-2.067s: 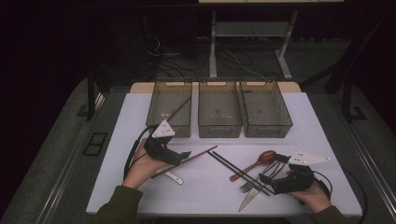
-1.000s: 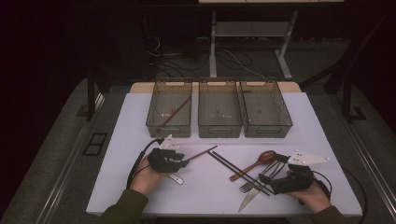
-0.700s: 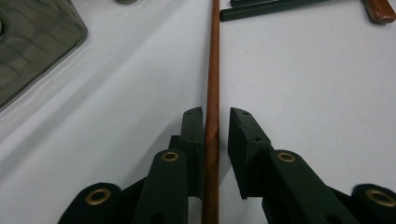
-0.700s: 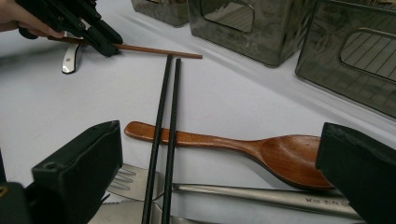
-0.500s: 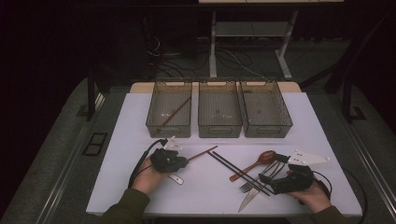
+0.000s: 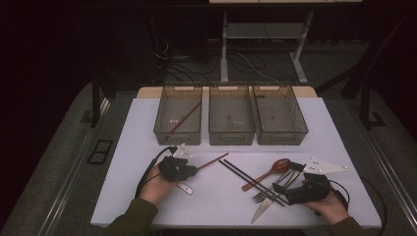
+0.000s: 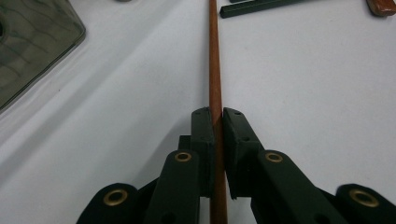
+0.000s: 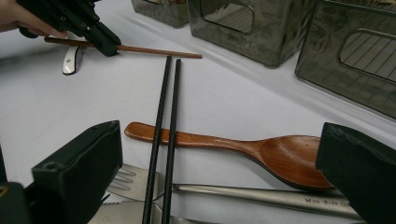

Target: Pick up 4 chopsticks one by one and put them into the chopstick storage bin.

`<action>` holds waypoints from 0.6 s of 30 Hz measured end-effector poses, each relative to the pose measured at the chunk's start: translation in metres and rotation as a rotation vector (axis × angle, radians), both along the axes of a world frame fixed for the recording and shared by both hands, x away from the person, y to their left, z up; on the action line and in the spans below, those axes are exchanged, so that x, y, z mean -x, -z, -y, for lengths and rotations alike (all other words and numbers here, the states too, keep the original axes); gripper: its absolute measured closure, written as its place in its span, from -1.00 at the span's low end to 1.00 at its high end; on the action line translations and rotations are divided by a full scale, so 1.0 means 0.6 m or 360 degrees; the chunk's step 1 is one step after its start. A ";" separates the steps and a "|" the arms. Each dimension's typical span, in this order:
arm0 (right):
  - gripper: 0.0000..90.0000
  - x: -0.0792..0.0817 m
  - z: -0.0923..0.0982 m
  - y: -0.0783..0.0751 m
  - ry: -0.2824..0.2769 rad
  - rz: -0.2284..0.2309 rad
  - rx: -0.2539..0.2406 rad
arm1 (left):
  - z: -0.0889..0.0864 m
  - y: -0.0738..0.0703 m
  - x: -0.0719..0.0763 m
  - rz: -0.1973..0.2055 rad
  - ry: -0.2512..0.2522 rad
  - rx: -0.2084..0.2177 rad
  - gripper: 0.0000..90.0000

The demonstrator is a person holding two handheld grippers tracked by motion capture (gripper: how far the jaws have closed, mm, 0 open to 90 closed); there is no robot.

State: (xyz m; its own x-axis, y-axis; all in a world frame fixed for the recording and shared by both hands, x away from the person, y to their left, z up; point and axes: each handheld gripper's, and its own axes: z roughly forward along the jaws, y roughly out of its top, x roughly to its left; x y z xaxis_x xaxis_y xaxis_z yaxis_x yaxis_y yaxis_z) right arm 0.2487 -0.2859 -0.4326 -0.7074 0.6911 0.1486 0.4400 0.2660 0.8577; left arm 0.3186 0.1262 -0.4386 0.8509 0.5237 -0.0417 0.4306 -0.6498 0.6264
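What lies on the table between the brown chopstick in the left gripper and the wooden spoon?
The pair of black chopsticks, seen in the high view, between the brown chopstick and the wooden spoon.

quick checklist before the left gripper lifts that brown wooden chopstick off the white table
1. Grip: left gripper has just been closing, jaws pinch the brown wooden chopstick: ok.
2. Chopstick centred between the pads: ok.
3. Lift path: pair of black chopsticks lies apart from the brown tip: ok.
4. Drop spot: left smoky plastic bin already holds a similar brown stick, with room beside it: ok.
5. Right gripper, jaws wide open over the wooden spoon, apart from the lift: ok.
6. Grip firmness: cannot tell.
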 end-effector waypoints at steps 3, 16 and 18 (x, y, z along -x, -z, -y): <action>-0.98 0.000 0.000 0.000 0.0000 0.0000 0.0000 | 0.001 -0.001 0.000 0.0000 0.0006 -0.0006 0.84; -0.98 0.000 0.000 0.000 0.0000 -0.0001 0.0001 | -0.003 -0.013 0.002 0.0006 0.0031 -0.0006 0.85; -0.98 -0.001 0.000 0.000 0.0001 -0.0003 0.0001 | -0.006 -0.015 0.002 0.0006 0.0027 0.0011 0.85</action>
